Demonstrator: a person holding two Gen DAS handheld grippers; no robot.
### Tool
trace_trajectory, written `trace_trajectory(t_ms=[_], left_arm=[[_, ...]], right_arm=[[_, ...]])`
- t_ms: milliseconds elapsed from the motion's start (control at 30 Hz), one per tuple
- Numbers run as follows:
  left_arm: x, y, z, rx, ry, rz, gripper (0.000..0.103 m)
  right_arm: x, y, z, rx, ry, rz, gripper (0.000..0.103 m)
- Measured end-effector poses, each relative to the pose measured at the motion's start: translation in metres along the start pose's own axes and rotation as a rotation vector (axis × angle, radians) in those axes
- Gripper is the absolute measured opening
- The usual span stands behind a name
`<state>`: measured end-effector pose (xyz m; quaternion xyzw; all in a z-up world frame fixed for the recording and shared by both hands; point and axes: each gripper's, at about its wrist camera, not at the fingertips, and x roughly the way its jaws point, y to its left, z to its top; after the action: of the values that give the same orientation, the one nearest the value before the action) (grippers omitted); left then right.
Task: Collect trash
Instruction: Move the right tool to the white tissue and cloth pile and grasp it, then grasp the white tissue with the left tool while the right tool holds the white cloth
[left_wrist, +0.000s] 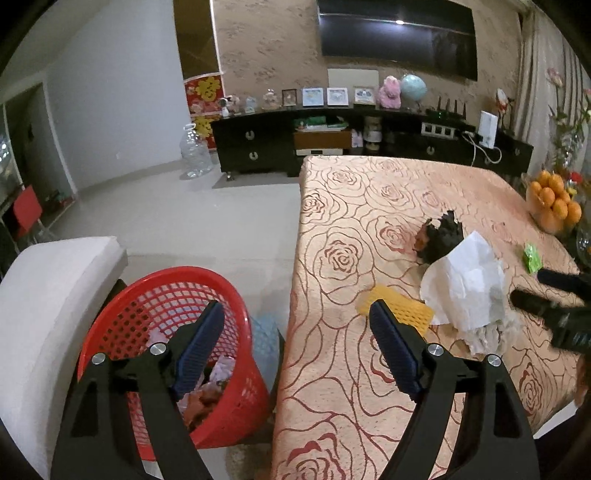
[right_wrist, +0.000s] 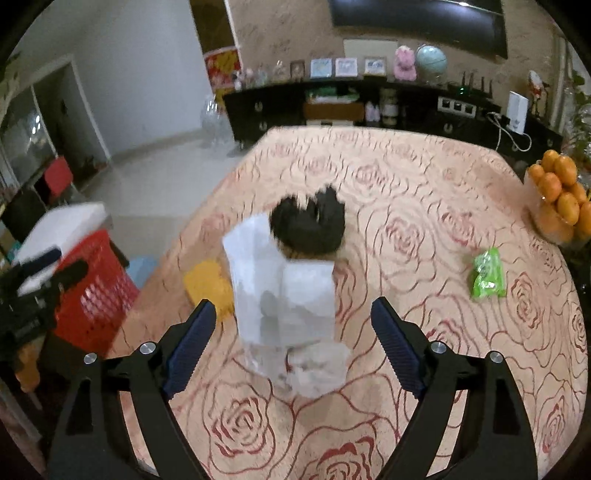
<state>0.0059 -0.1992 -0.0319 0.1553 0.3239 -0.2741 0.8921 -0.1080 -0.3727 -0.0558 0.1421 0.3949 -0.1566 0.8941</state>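
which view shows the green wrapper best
The right wrist view: the green wrapper lies whole and unblocked on the tablecloth. The left wrist view shows it only small, near the right edge.

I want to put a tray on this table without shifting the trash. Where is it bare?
The far half of the table, beyond the black scrap, is bare. So is the near strip below the white paper. The middle is crowded: paper, yellow net, green wrapper.
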Motion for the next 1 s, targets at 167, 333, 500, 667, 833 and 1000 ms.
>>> trace_trajectory(t_ms=[167,333,500,667,833,1000], left_arm=[[0.001,0.001,-0.001,-0.009,0.006,0.000,0.078],[0.007,0.004,-0.002,-0.020,0.029,0.004,0.078],[0.010,0.002,-0.003,-0.015,0.040,0.005,0.078],[0.016,-0.004,-0.004,0.000,0.051,0.010,0.078],[0.019,-0.011,-0.004,0.015,0.057,0.005,0.078],[0.022,-0.017,-0.005,0.033,0.063,0.006,0.078]], right_arm=[[0.029,0.002,-0.019,-0.025,0.081,-0.020,0.084],[0.046,0.007,-0.032,-0.071,0.111,-0.050,0.080],[0.048,0.013,-0.039,-0.110,0.141,-0.017,0.052],[0.032,0.022,-0.039,-0.125,0.131,0.049,0.043],[0.003,0.034,-0.038,-0.136,0.079,0.108,0.042],[-0.027,0.035,-0.033,-0.123,0.015,0.151,0.042]])
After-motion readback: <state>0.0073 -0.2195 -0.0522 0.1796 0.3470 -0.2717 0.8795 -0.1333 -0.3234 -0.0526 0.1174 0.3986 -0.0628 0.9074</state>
